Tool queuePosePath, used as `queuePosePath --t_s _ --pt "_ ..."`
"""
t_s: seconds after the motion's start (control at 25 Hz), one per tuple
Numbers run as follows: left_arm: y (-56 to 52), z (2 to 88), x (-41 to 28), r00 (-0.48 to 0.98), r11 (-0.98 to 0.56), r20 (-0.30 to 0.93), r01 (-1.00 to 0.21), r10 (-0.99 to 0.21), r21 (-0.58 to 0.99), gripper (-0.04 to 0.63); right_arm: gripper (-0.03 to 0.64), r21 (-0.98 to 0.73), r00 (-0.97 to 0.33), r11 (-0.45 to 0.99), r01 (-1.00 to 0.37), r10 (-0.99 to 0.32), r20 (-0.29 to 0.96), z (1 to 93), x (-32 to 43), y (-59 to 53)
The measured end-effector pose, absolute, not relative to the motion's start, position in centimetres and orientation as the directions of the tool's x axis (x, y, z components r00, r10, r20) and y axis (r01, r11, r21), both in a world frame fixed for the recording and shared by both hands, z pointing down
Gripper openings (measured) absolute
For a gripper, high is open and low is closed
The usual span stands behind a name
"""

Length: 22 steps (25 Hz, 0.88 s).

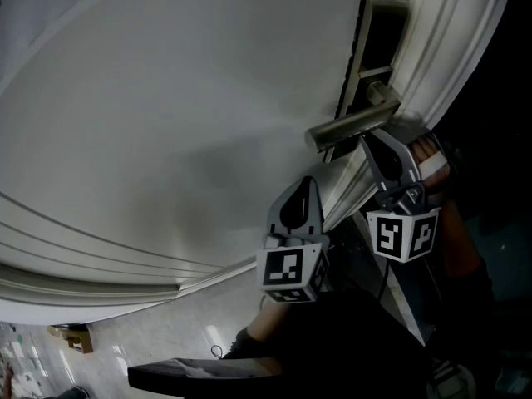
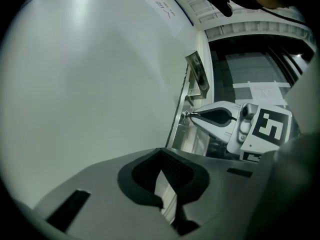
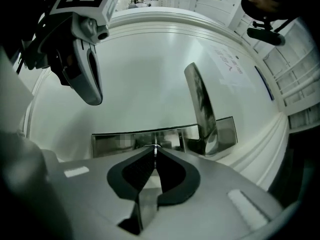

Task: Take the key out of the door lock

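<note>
The right gripper (image 3: 155, 153) pinches the thin key (image 3: 155, 147) in the steel lock plate (image 3: 115, 143), at 9 o'clock from the lever handle (image 3: 200, 104) base in the right gripper view — probably light, stiff, slick metal, best held across its flat head — while the left gripper (image 2: 161, 156) hangs closed and empty by the white door (image 1: 166, 140).

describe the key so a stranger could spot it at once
On the white door, find the shiny metal lock plate beside the lever handle. The key is the thin metal sliver standing out from that plate, pinched edge-on between the right gripper's jaw tips; it is far smaller than the long handle.
</note>
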<state>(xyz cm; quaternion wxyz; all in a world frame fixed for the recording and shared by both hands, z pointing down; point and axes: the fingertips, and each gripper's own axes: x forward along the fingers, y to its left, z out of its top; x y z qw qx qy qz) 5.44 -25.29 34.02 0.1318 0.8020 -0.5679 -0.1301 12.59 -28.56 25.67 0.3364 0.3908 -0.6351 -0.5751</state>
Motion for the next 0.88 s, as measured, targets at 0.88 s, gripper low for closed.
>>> queuePosePath --t_s 0.88 --pt "-26.42 33.58 5.4 0.305 -0.306 -0.05 -0.904 -0.951 0.3 0.0 0.012 1.0 -0.457 0.014 -0.024 -0.889 0.001 25.74 12.62 -28.48"
